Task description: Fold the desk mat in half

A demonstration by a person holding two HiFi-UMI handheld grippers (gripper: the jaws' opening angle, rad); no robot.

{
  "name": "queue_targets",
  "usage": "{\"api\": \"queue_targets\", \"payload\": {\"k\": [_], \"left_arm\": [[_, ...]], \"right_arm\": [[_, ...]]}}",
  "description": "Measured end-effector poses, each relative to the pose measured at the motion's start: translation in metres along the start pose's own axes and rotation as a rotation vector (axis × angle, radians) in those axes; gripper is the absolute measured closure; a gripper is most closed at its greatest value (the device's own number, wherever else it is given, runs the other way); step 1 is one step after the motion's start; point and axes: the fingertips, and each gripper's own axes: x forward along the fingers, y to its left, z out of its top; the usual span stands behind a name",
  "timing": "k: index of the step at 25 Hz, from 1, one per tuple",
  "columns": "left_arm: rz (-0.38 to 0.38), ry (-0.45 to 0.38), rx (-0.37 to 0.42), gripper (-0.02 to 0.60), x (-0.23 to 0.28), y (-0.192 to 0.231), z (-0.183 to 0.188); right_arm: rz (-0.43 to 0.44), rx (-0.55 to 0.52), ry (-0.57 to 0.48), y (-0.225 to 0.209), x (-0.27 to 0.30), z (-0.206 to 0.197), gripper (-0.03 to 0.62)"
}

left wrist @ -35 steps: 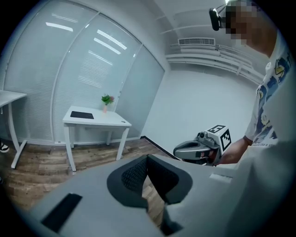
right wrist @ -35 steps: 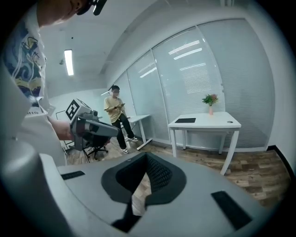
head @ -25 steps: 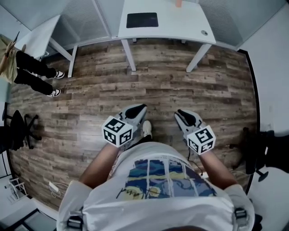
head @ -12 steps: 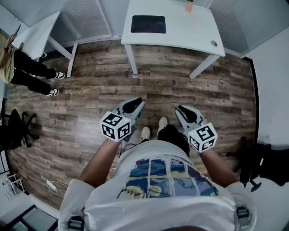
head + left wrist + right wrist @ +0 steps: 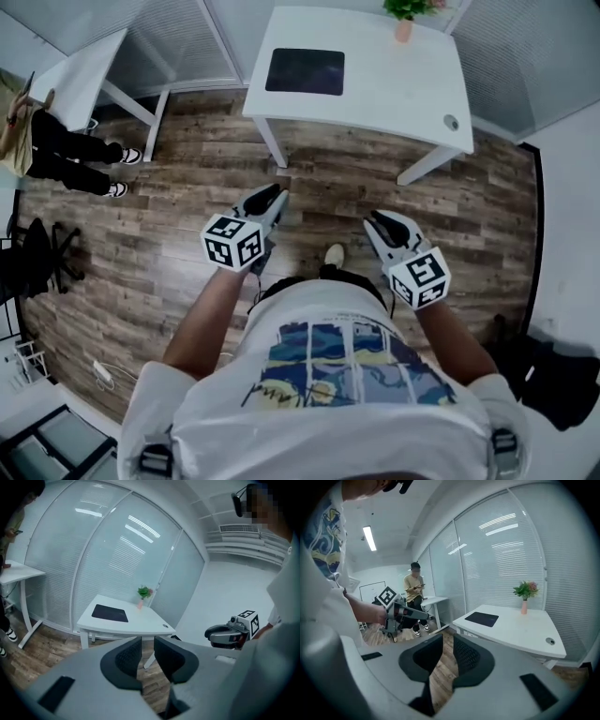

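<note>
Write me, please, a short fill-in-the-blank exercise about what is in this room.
1. The dark desk mat lies flat on a ___ desk.
2. At the desk's far edge, a pot holds a small green ___.
3. The floor around the desk is laid in ___ planks.

Missing words: white; plant; wooden.
</note>
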Motion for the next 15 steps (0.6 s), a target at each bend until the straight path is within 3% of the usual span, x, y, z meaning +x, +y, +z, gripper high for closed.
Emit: {"api": "queue_targets", "payload": {"k": [9,15], "left_arm": [[0.149,0.030,-0.028,0.503,0.088,0.070,0.027],[0.188,0.061,-0.020,0.500,0.139,0.131,0.044]], "right_arm": [[0.023,0.046,0.028,-0.079,0.021,-0.010,0.525],[-0.066,0.080,0.008,-0.137,0.043,0.003,0.525]]}}
